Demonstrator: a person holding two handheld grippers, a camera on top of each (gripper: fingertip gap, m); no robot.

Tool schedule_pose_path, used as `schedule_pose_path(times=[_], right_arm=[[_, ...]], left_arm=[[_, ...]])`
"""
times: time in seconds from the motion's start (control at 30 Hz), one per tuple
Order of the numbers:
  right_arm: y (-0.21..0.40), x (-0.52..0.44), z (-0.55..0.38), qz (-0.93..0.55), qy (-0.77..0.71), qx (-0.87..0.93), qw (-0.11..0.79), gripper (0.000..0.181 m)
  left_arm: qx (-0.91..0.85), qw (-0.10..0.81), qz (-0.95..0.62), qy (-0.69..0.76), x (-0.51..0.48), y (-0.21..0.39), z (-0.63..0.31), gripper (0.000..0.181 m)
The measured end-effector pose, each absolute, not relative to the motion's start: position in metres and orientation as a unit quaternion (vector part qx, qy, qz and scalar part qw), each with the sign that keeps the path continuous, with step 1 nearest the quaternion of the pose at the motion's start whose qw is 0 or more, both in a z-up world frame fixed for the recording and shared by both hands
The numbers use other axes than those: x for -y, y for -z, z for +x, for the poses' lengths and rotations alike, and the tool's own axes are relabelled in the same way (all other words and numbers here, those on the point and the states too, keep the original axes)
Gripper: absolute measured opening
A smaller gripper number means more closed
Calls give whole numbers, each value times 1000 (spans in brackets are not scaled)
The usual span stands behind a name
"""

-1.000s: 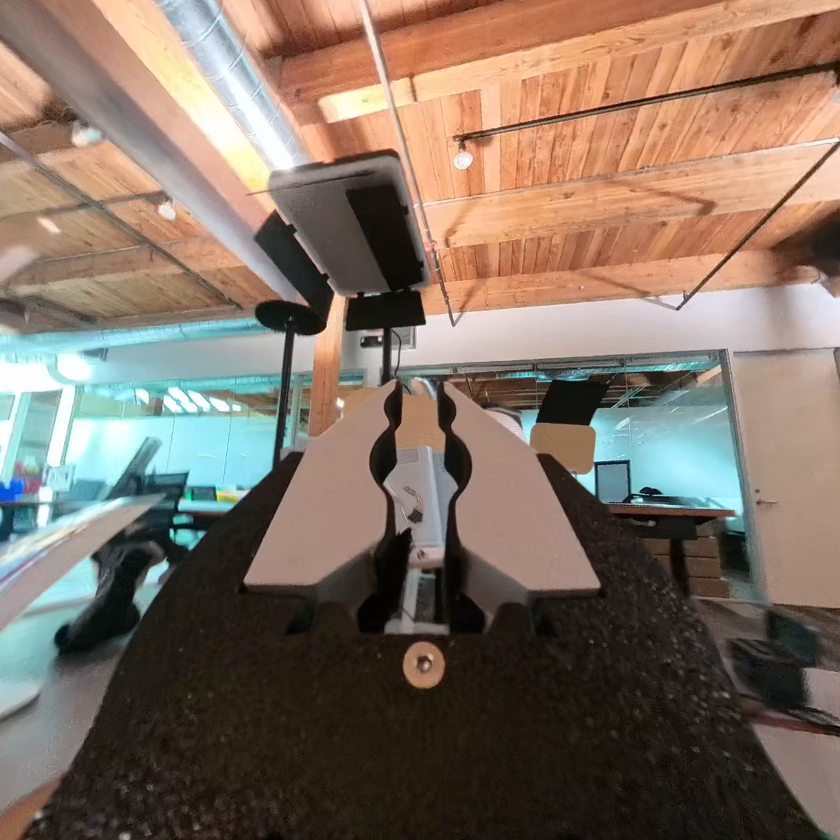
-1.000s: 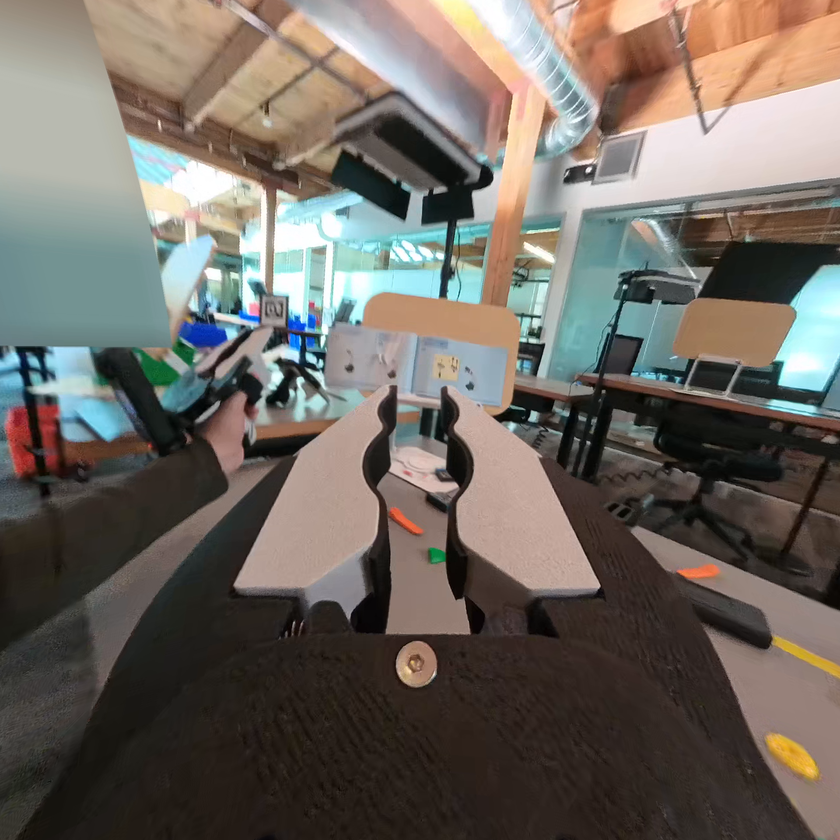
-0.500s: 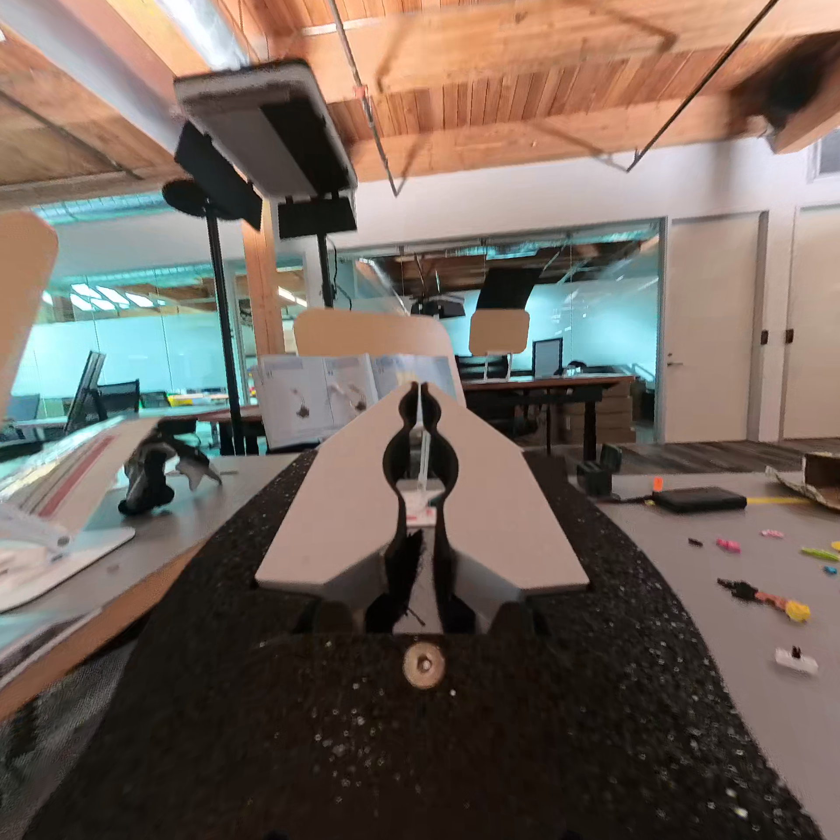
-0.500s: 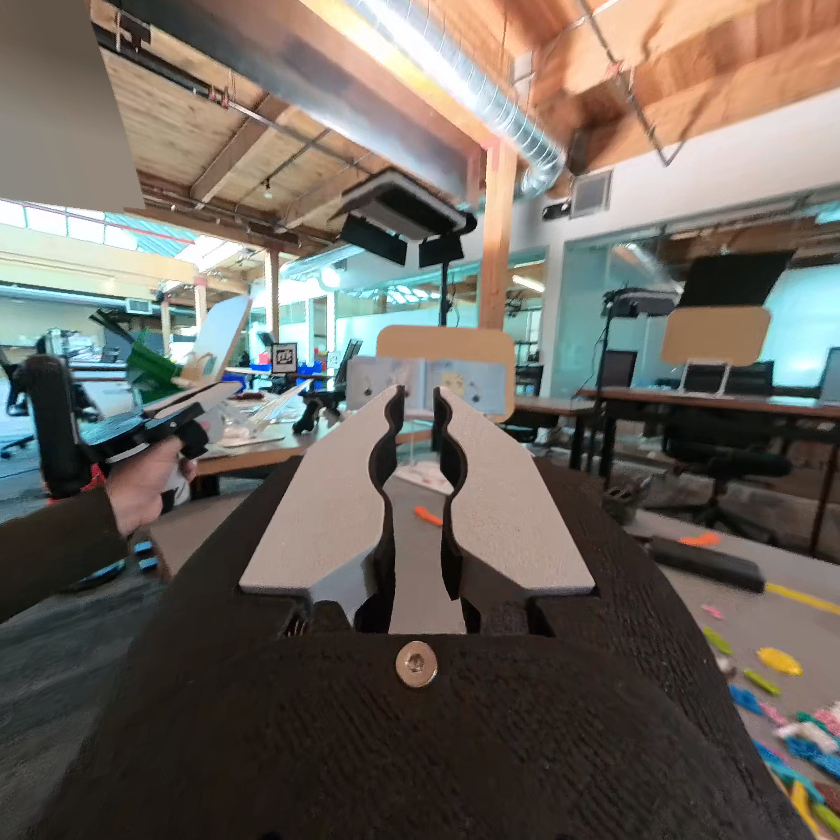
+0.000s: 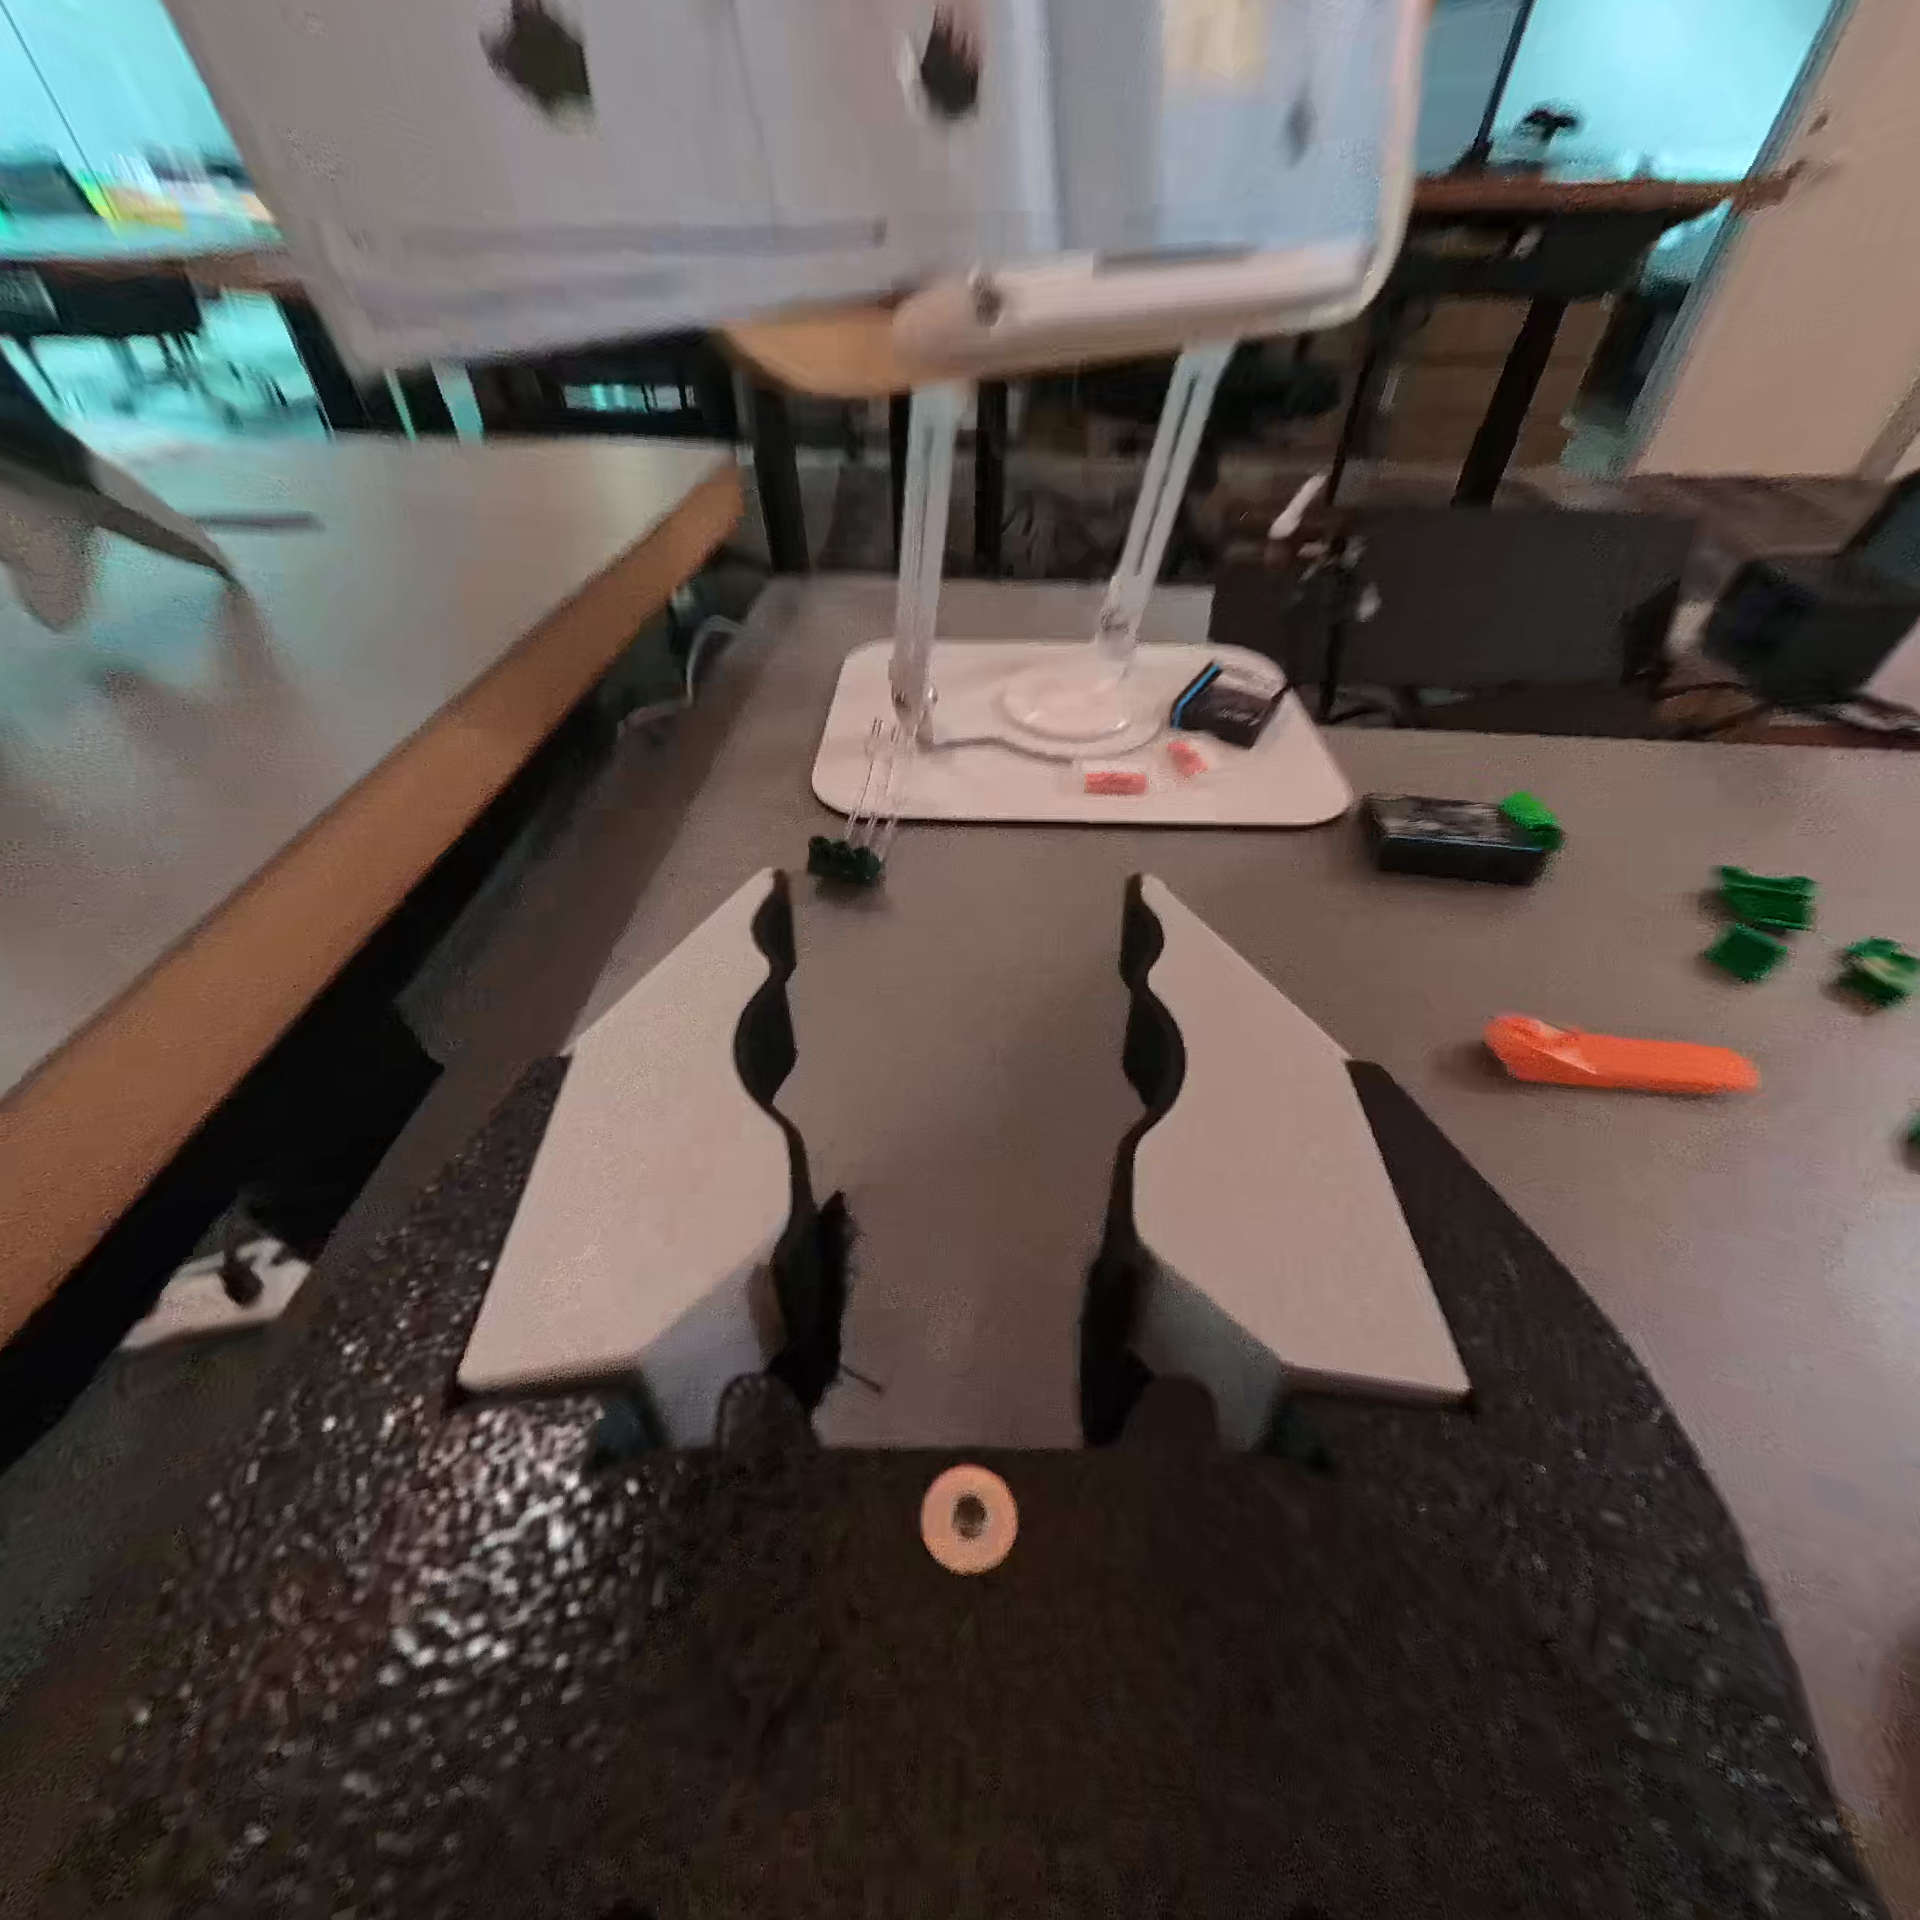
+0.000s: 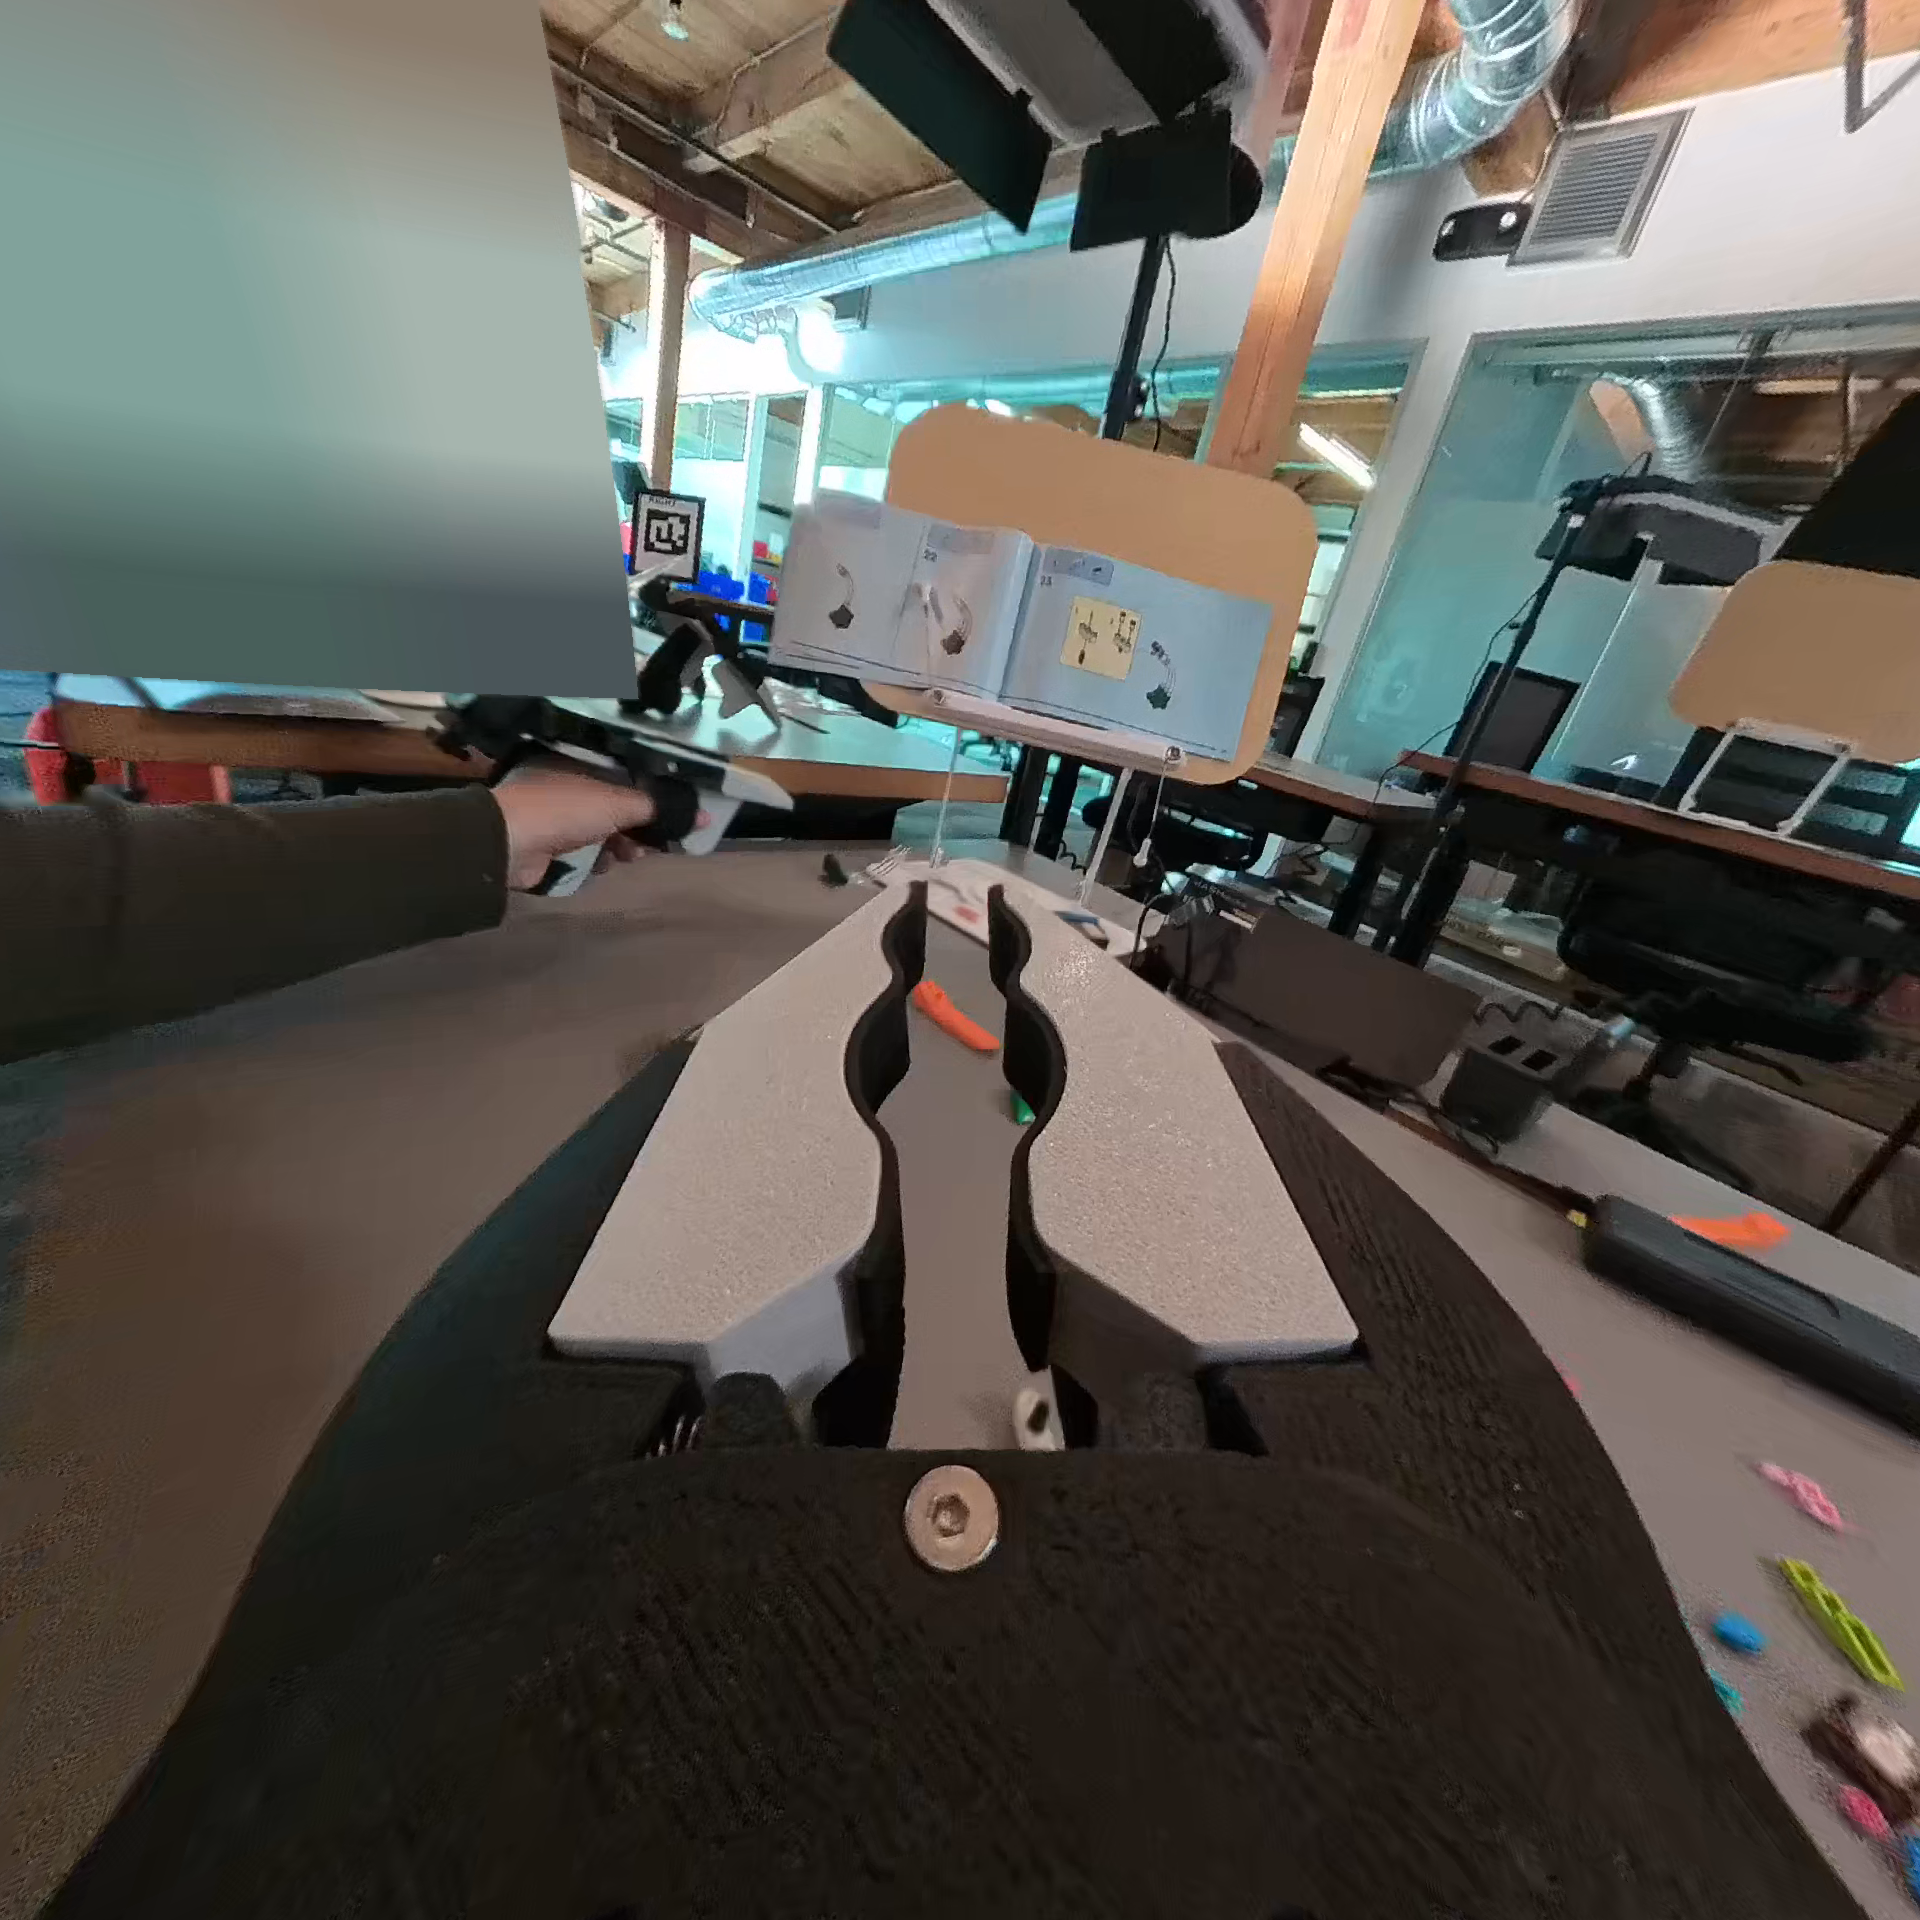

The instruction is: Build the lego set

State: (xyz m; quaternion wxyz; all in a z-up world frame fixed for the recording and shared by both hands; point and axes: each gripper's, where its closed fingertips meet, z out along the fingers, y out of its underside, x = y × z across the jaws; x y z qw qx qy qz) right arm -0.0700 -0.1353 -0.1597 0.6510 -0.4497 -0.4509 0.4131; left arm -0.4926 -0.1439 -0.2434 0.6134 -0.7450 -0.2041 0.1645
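Left gripper (image 5: 954, 883) jaws spread wide, holding nothing, nose-down over the grey table (image 5: 1039, 1039). Small dark green lego piece (image 5: 844, 860) sits just off its left fingertip, at the front edge of the white stand base (image 5: 1226, 795); more green bricks (image 5: 1761, 920) and an orange piece (image 5: 1621, 1065) lie well to the right of that base. Likely light, rigid, slick plastic: pinch across the flat sides or it skates away. Right gripper (image 6: 954, 902) is narrowly parted, empty. Half a second ago left was nearly closed and level; now opened and pitched down.
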Motion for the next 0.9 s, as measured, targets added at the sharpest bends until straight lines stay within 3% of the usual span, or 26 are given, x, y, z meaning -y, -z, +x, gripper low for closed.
schedule_pose_path(times=[0.1, 0.3, 0.6, 0.9], right_arm=[[162, 120, -89, -438, -411, 442, 666, 10], [162, 107, -100, -415, -410, 431, 689, 10], [164, 90, -92, -417, -412, 407, 701, 12], [176, 80, -96, -431, -386, 412, 704, 11]], left_arm=[[225, 565, -780, -148, 109, 272, -532, 72], [202, 482, -841, -138, 82, 313, -561, 69], [204, 426, -876, -94, 77, 336, -570, 65], [180, 428, -881, -88, 63, 336, -577, 51]])
